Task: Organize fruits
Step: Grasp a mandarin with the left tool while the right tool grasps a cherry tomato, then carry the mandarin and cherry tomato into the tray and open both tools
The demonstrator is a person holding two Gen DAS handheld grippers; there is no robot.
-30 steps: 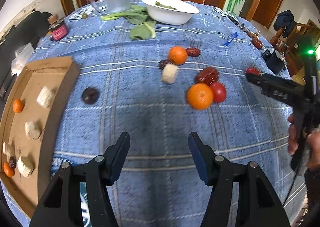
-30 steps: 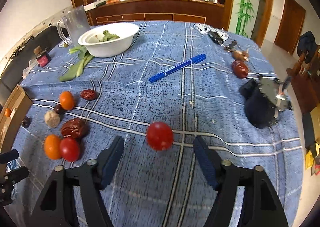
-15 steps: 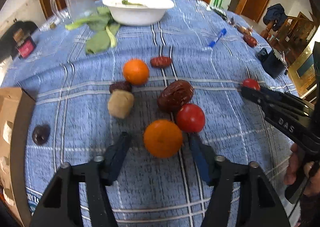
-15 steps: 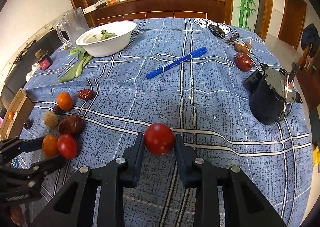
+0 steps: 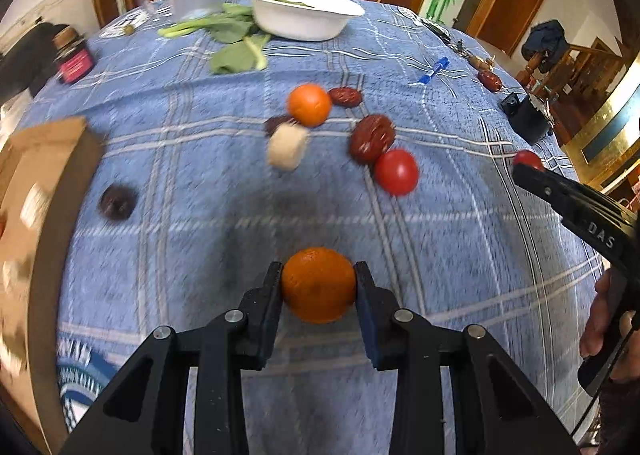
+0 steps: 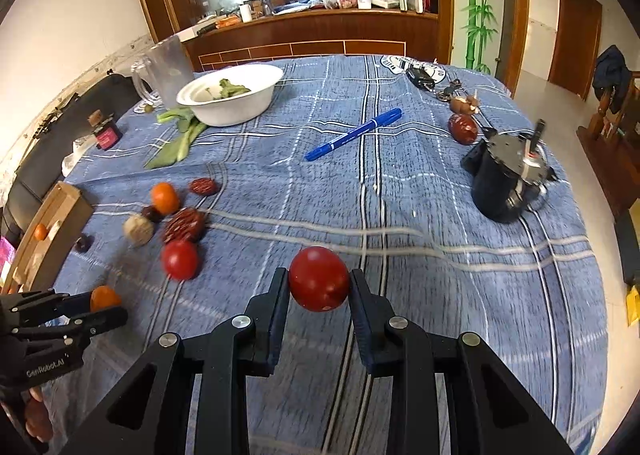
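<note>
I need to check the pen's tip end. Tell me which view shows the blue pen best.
The right wrist view: the blue pen lies whole and unobstructed on the tablecloth. The left wrist view shows it far off, small and foreshortened.

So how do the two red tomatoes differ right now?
One tomato is pinched in the right tool, lifted off the cloth; the other tomato lies loose on the cloth, touching a wrinkled date. The held one looks darker. Both are round, red and similar in size.
</note>
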